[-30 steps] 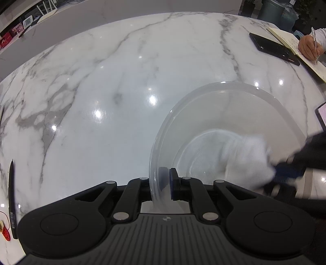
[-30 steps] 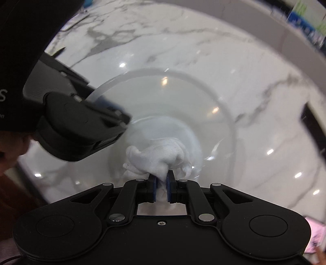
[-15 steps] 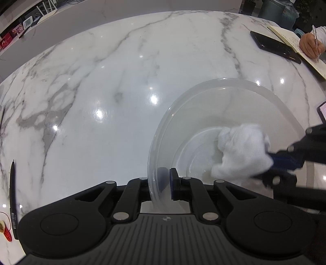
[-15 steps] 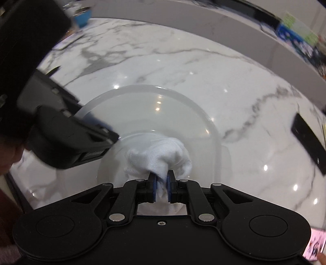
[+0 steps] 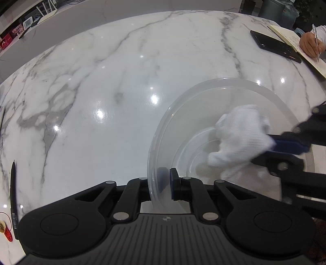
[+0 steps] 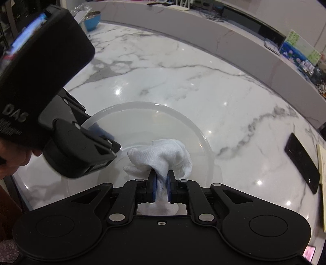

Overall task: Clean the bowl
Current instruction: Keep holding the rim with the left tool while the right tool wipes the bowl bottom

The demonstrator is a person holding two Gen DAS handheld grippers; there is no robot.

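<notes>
A clear plastic bowl stands on the white marble table. My left gripper is shut on the bowl's near rim, one finger inside and one outside. My right gripper is shut on a white cloth and holds it over the bowl's inside. In the left wrist view the cloth hangs above the bowl's bottom, with the right gripper coming in from the right. In the right wrist view the left gripper holds the rim at the left.
A black phone and an open notebook lie at the far right, where a person's hand writes. A black pen lies at the left edge. A blue bowl stands far off.
My right gripper has lifted and drawn back with the cloth, from the bowl's bottom to higher inside it. My left gripper has kept its hold on the rim.
</notes>
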